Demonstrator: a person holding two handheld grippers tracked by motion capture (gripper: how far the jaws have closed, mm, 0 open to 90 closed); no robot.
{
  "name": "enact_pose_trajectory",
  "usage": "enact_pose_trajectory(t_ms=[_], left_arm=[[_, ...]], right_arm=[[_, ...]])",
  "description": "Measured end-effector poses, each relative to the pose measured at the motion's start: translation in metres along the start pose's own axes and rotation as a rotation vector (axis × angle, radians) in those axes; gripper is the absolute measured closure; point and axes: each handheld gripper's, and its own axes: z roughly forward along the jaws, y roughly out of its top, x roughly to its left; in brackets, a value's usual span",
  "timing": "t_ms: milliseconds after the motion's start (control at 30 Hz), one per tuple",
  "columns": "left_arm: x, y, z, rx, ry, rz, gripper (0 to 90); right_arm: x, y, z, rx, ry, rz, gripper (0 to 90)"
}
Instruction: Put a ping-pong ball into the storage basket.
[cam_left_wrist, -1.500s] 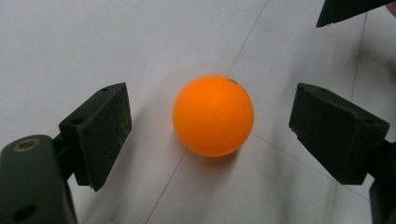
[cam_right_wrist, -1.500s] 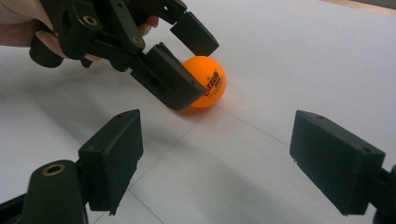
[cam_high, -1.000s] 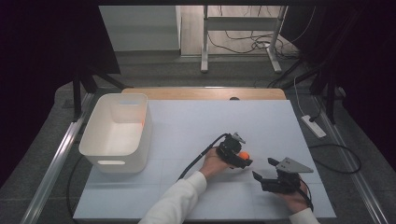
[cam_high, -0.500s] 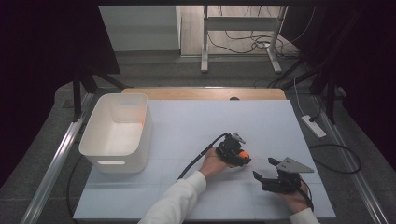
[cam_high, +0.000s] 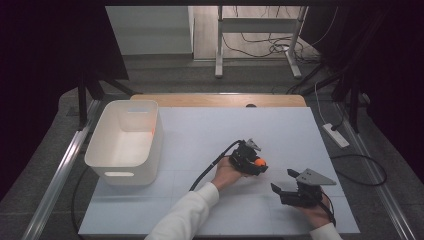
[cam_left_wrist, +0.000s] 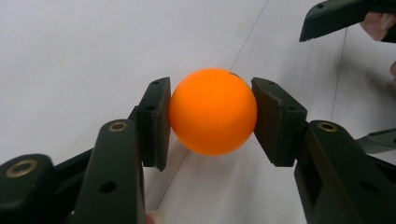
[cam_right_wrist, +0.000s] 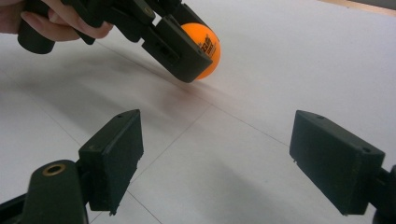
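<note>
Orange ball (cam_left_wrist: 213, 111) clamped between left gripper (cam_left_wrist: 211, 116) pads; right gripper (cam_right_wrist: 215, 158) wide open, empty, nearby.

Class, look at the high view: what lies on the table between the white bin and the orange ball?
Only bare white table lies between the white bin and the orange ball, as the high view shows.

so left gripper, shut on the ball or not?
Shut on it. In the left gripper view both pads of the left gripper press the sides of the orange ball, no gap showing.
</note>
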Motion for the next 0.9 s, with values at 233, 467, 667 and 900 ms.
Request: enact_pose_trajectory(t_ms=[233, 467, 667, 900], left_arm=[[0.0, 0.0, -0.005, -0.008, 0.013, 0.0, 50.6], [-0.001, 0.002, -0.014, -0.023, 0.034, 0.007, 50.5], [-0.001, 0.003, -0.023, -0.055, 0.05, 0.015, 50.5], [0.001, 0.0, -0.031, -0.07, 0.052, 0.013, 50.5]], right_arm=[[0.0, 0.0, 0.0, -0.001, -0.001, -0.001, 17.6], [0.0, 0.001, -0.001, -0.003, -0.001, 0.002, 17.6], [-0.001, 0.001, -0.001, -0.006, -0.002, 0.006, 17.6], [-0.001, 0.001, -0.001, -0.006, -0.005, 0.008, 17.5]])
